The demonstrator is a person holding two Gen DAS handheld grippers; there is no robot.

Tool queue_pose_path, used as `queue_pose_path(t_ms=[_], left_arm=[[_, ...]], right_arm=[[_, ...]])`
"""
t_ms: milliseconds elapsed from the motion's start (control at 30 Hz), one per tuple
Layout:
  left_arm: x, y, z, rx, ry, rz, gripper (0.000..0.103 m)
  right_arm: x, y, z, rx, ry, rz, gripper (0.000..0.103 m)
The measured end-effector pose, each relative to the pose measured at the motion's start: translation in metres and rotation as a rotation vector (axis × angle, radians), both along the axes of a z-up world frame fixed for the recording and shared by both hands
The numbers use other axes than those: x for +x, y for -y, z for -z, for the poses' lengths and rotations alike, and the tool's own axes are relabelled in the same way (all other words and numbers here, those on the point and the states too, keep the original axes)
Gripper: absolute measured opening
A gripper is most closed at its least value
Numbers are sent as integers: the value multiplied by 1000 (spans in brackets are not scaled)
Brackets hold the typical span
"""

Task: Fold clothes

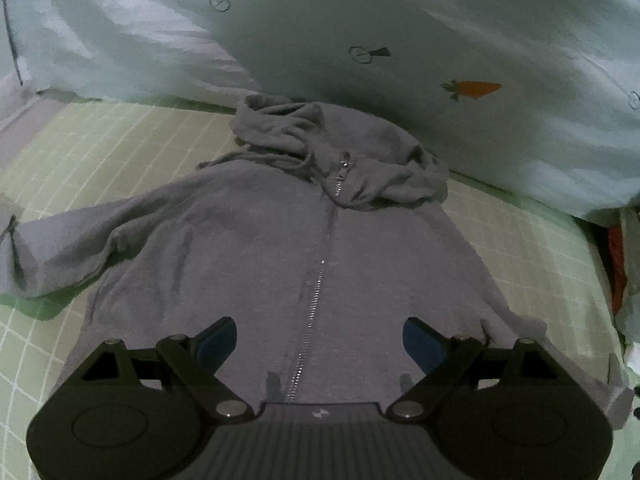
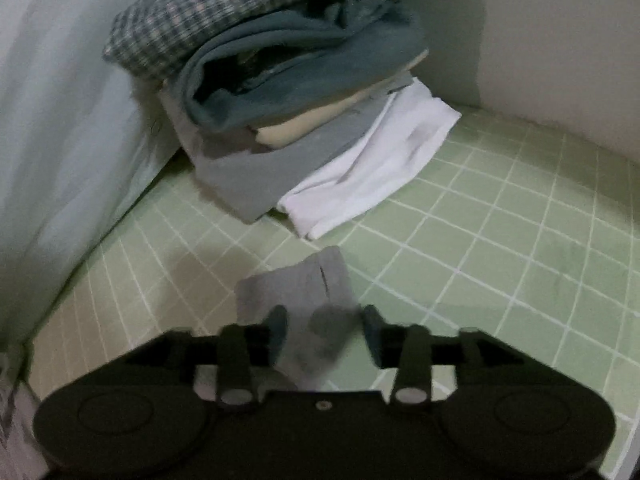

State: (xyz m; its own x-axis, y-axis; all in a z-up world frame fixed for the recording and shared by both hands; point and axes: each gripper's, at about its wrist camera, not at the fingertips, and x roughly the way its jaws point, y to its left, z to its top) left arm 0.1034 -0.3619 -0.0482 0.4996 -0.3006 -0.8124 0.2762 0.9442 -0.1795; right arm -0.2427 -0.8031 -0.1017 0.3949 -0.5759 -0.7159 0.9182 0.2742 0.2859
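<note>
A grey zip hoodie (image 1: pixel 280 248) lies face up on the bed's green checked sheet (image 1: pixel 88 140), zip closed, hood bunched at the far end against a pale quilt with a carrot print (image 1: pixel 440 40), and one sleeve (image 1: pixel 64 252) stretched out to the left of the left wrist view. The garment looks spread and ready, so the step in hand is judged to be the first fold, bringing the sleeves in across the body. The left gripper (image 1: pixel 320 344) hangs over the lower front of the hoodie with its jaws wide apart, straddling the zip and holding nothing. The right gripper (image 2: pixel 326 332) is over a grey cuff end (image 2: pixel 304 292), probably the hoodie's other sleeve; the cloth lies between the half-parted jaws, but the view is blurred and the pads do not seem to press on it. A stack of folded clothes (image 2: pixel 280 80) sits beyond, against the wall. The next move calls for the right gripper to pinch that cuff firmly and carry it over the chest without dragging the body out of line.
</note>
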Motion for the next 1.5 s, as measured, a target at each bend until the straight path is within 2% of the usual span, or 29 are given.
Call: queue_pose_path(t_ms=[67, 133, 267, 400, 433, 500, 567, 600, 667, 800, 867, 933, 1067, 1133, 1200, 1267, 1333, 1500], left_arm=[[-1, 2, -2, 5, 8, 11, 90], [-2, 2, -3, 6, 13, 14, 90], [-3, 0, -3, 2, 9, -2, 90], [-5, -2, 0, 4, -4, -8, 90], [-6, -2, 0, 5, -6, -7, 90], [-6, -2, 1, 7, -7, -3, 90], [-6, 0, 1, 8, -7, 1, 90], [-6, 0, 1, 7, -8, 1, 90], [-6, 0, 2, 5, -11, 1, 90], [-6, 0, 3, 2, -15, 1, 90], [-6, 0, 3, 1, -17, 0, 91], [-6, 0, 4, -1, -20, 0, 91], [-7, -2, 5, -2, -24, 5, 91], [-7, -2, 4, 0, -20, 13, 91], [-7, -1, 3, 3, -18, 17, 91], [-8, 0, 3, 2, -17, 23, 91], [-9, -1, 4, 0, -17, 29, 91], [-13, -1, 0, -4, -7, 40, 91]], right_arm=[[2, 9, 4, 14, -3, 10, 61], [5, 19, 7, 28, -8, 19, 62], [15, 31, 16, 53, -73, 5, 63], [25, 34, 22, 36, -121, -38, 70], [28, 34, 23, 27, -134, -57, 68], [32, 32, 23, 3, -159, -102, 47], [35, 30, 23, -26, -183, -147, 11], [36, 29, 22, -40, -195, -170, 10], [27, 28, 16, -69, -151, -137, 8], [-10, 23, -19, -200, -75, 59, 7], [-34, 19, -32, -233, -28, 182, 7], [-50, 18, -28, -207, -12, 248, 7], [-60, 15, 3, -109, -101, 258, 8], [-62, 10, 14, -77, -126, 255, 10], [-65, 11, 20, -56, -125, 262, 18], [-68, 13, 24, -44, -121, 277, 44], [-72, 17, 28, -32, -118, 299, 54], [-78, 24, 35, -13, -91, 303, 56]])
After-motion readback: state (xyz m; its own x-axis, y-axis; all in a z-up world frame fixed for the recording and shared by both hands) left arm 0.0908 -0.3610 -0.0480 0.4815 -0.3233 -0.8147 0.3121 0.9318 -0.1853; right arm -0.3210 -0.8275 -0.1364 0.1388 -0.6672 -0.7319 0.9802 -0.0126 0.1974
